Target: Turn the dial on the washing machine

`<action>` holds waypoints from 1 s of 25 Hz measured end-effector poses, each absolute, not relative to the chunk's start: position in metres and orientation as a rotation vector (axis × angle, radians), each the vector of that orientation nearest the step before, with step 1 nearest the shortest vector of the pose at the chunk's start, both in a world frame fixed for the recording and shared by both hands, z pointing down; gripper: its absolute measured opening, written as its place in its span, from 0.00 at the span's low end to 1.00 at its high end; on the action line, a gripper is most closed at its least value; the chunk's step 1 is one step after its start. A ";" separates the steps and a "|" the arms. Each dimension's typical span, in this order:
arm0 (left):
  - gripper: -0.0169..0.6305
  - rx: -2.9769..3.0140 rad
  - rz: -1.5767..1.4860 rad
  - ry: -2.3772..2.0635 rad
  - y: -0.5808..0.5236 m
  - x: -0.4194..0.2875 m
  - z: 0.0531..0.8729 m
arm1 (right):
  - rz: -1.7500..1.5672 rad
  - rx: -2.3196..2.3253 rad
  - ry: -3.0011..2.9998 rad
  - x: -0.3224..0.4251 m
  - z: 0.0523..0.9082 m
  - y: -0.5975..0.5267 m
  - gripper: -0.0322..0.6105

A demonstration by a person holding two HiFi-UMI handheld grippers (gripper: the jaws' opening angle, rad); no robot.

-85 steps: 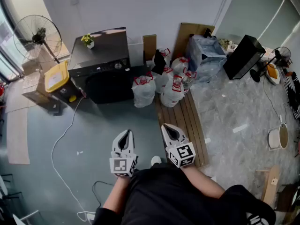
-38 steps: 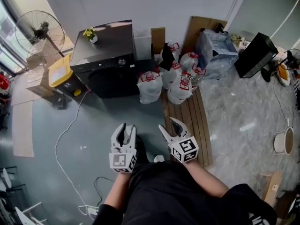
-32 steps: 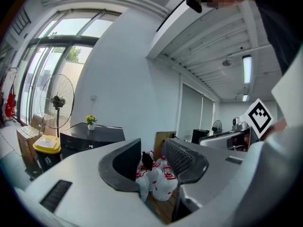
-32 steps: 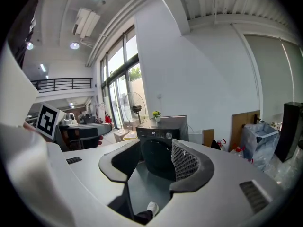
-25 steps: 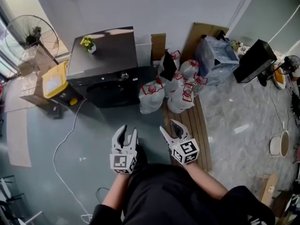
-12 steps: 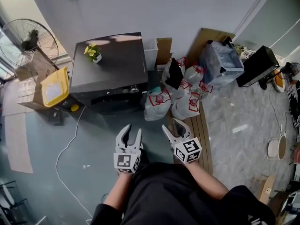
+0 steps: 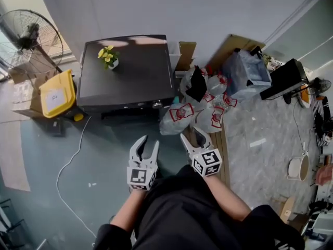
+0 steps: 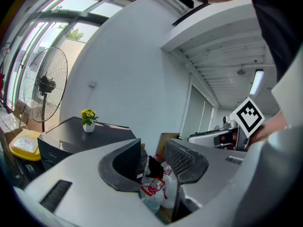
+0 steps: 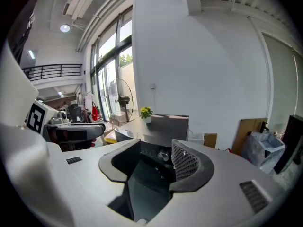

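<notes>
Nearest the person, the left gripper [image 7: 144, 142] and right gripper [image 7: 192, 136] hover above the floor, fingers spread and empty. Beyond them stands the washing machine [image 7: 127, 69], with its dial [image 7: 157, 104] at the front panel's right end, well apart from both. Tied white bags [image 7: 179, 116] sit just beside it.

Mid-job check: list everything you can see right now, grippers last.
washing machine: one, dark grey, against the back wall
dial: one, silvery, on the machine's front panel
flower pot: one, yellow flowers, on the machine's top
bin: one, yellow, left of the machine
standing fan: one, dark, far left
bagged bottles: several, clear with red labels, right of the machine
cable: one, white, on the floor
left gripper: one, white, jaws apart, empty
right gripper: one, white, jaws apart, empty
</notes>
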State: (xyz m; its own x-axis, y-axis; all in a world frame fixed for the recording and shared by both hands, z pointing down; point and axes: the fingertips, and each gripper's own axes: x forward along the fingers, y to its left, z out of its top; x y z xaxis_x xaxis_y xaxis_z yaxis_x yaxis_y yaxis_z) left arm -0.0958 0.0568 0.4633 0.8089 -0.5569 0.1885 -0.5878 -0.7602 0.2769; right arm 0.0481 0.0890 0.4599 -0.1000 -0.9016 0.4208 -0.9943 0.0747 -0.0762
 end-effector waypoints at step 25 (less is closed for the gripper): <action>0.24 2.521 0.244 -1.181 -0.033 -0.044 0.531 | 0.567 1.632 -2.309 0.086 0.505 -0.018 0.34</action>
